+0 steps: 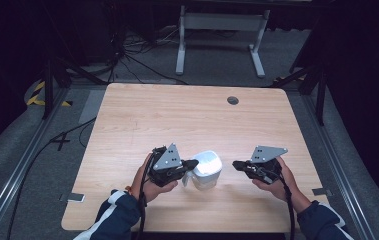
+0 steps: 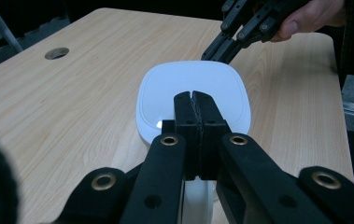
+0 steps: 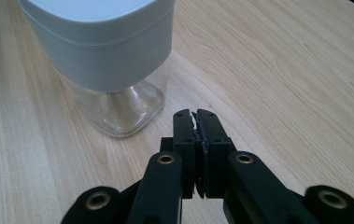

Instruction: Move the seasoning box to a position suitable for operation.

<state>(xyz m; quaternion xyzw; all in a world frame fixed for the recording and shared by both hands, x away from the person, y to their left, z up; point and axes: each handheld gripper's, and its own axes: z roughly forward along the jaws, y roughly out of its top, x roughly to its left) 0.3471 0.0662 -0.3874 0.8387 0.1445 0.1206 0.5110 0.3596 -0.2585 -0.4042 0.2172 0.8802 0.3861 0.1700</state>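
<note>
Two tools closed empty, left tool (image 1: 193, 164) touching jar (image 1: 206, 170), right tool (image 1: 236, 164) just beside.

1 white-lidded glass jar (image 1: 206, 170), 1 wooden table (image 1: 177, 120), 2 tongs, left tongs (image 1: 193, 164), right tongs (image 1: 237, 164)

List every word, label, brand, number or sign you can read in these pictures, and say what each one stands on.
None can be read.
White lid of the clear jar: plain, no print.
Wooden table: bare grain and a round hole, no writing.
Left tongs and right tongs: black, unmarked.
Yellow-and-black striped tape on the floor: a hazard marking without words.
</note>
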